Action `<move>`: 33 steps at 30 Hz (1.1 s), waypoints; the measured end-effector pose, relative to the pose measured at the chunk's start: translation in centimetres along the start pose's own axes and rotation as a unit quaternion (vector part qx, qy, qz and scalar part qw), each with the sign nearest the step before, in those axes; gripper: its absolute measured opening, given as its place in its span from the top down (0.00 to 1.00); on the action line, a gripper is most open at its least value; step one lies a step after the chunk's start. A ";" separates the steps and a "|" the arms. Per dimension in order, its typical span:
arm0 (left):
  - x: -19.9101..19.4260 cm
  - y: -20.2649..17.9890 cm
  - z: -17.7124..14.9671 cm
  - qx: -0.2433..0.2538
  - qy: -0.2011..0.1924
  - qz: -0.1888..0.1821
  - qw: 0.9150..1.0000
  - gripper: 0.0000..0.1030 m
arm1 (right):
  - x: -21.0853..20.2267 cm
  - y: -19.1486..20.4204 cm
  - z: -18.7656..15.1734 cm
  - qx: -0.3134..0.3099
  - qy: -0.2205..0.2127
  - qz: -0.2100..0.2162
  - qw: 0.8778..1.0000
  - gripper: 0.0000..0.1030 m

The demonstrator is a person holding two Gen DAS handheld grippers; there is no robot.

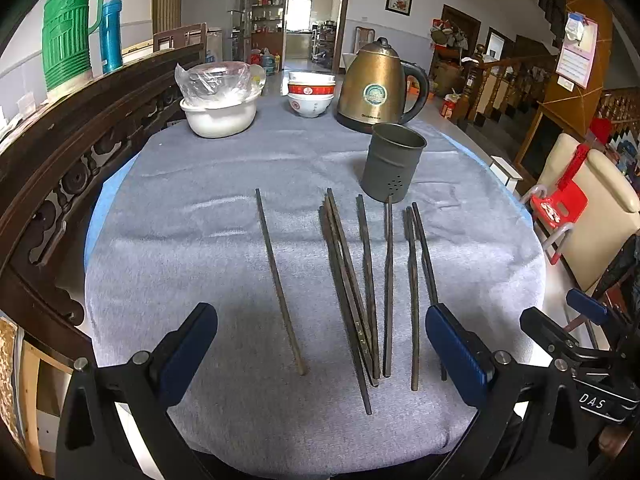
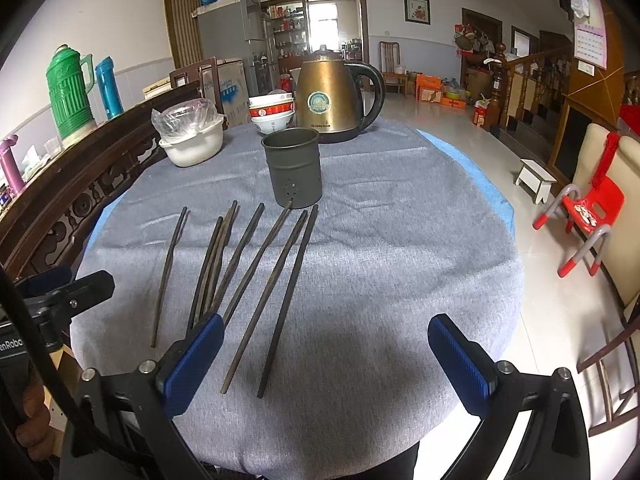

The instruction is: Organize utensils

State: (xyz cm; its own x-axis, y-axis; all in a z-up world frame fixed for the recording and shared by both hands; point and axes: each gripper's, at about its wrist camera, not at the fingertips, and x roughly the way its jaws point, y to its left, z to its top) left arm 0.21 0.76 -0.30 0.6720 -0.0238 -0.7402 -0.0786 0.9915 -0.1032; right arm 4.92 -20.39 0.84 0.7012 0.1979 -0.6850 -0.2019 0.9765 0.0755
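Several dark chopsticks (image 1: pixel 352 280) lie side by side on the grey cloth, pointing away from me; they also show in the right wrist view (image 2: pixel 256 272). One chopstick (image 1: pixel 280 280) lies apart to the left. A grey metal utensil holder (image 1: pixel 394 162) stands upright and empty behind them, also seen in the right wrist view (image 2: pixel 294 170). My left gripper (image 1: pixel 320 360) is open, above the near ends of the chopsticks. My right gripper (image 2: pixel 326 364) is open and empty, to the right of the chopsticks.
A brass kettle (image 1: pixel 378 84), stacked bowls (image 1: pixel 311 94) and a white basin with plastic-wrapped bowl (image 1: pixel 220 100) stand at the table's far side. A carved wooden bench back (image 1: pixel 60 168) runs along the left. A red child's chair (image 2: pixel 588 216) stands on the floor right.
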 end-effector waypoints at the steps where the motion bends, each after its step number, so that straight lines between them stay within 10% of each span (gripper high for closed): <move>1: 0.0 0.0 0.0 -0.001 0.000 0.000 1.000 0.00 | 0.0 0.0 0.0 0.000 0.001 0.000 1.000 0.00; 33: 0.0 0.3 -0.2 -0.004 0.006 -0.001 1.000 0.00 | 0.3 0.2 -0.3 0.003 0.010 0.005 1.000 0.00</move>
State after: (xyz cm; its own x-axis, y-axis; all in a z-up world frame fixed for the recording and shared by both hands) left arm -0.01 0.99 -0.45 0.6627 -0.0266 -0.7484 -0.0844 0.9904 -0.1099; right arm 4.92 -20.15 0.42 0.6850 0.2068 -0.6986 -0.2056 0.9748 0.0869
